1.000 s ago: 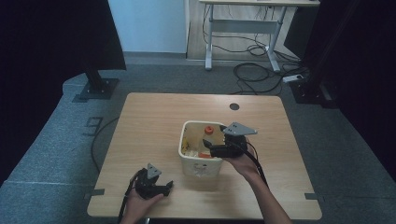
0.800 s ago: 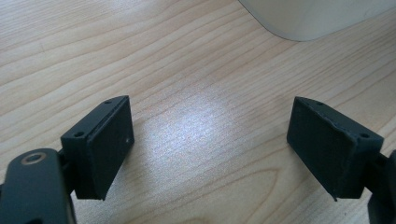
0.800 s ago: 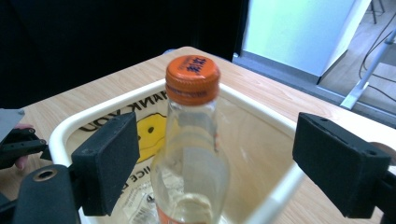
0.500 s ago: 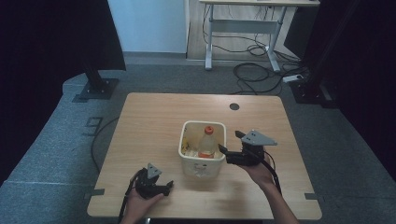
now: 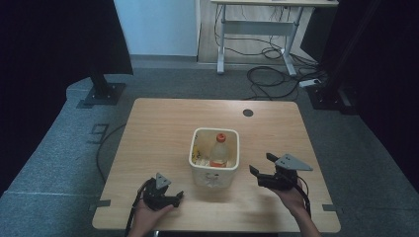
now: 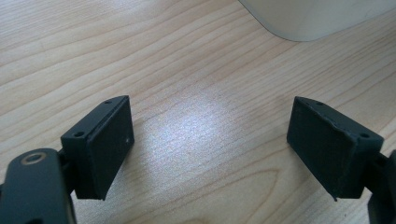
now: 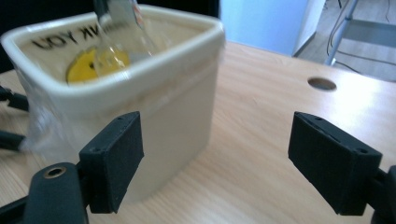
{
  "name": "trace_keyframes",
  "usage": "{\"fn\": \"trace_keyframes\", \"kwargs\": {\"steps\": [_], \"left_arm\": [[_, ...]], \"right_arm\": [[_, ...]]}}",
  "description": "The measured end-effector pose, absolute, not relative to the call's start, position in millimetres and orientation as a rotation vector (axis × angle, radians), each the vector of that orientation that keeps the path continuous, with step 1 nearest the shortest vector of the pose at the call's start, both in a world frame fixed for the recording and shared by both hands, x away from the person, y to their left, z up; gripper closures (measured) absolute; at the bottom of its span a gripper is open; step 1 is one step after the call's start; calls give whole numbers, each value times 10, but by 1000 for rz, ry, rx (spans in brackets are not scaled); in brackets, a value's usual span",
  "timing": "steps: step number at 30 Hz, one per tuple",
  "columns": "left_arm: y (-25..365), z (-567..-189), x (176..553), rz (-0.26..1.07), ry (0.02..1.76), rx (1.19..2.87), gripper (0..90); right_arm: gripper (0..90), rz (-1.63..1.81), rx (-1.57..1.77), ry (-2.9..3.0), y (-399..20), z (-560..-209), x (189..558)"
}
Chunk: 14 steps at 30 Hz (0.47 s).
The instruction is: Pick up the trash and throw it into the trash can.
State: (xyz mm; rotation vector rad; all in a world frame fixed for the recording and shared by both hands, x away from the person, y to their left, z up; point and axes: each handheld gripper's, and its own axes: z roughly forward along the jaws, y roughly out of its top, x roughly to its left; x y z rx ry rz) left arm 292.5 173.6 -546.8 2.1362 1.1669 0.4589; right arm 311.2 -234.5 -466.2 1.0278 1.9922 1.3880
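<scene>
Cream plastic tub (image 5: 214,165) with rounded corners, mirrored "THANK YOU" seen inside, orange-capped clear bottle (image 5: 218,150) held within, pale woodgrain tabletop (image 5: 163,128), right gripper (image 5: 261,170) at 3 o'clock of the tub, fingers wide though just narrowing, nothing gripped, left gripper (image 5: 177,196) at 8 o'clock, fingers wide apart, nothing gripped

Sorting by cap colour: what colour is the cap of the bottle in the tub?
Orange-red; the bottle cap shows best in the high view.

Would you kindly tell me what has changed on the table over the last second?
The right claw drew back from above the bin to the table at its right, empty, its jaws closing a little yet open. The bottle stays in the bin; the left claw kept still, open.
</scene>
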Motion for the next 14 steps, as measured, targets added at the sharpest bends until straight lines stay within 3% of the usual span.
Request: {"fn": "trace_keyframes", "kwargs": {"steps": [14], "left_arm": [[1736,-5467,2926,459,1167,2137,147]], "right_arm": [[179,1368,1089,1999,-2544,-4945,3035]]}}
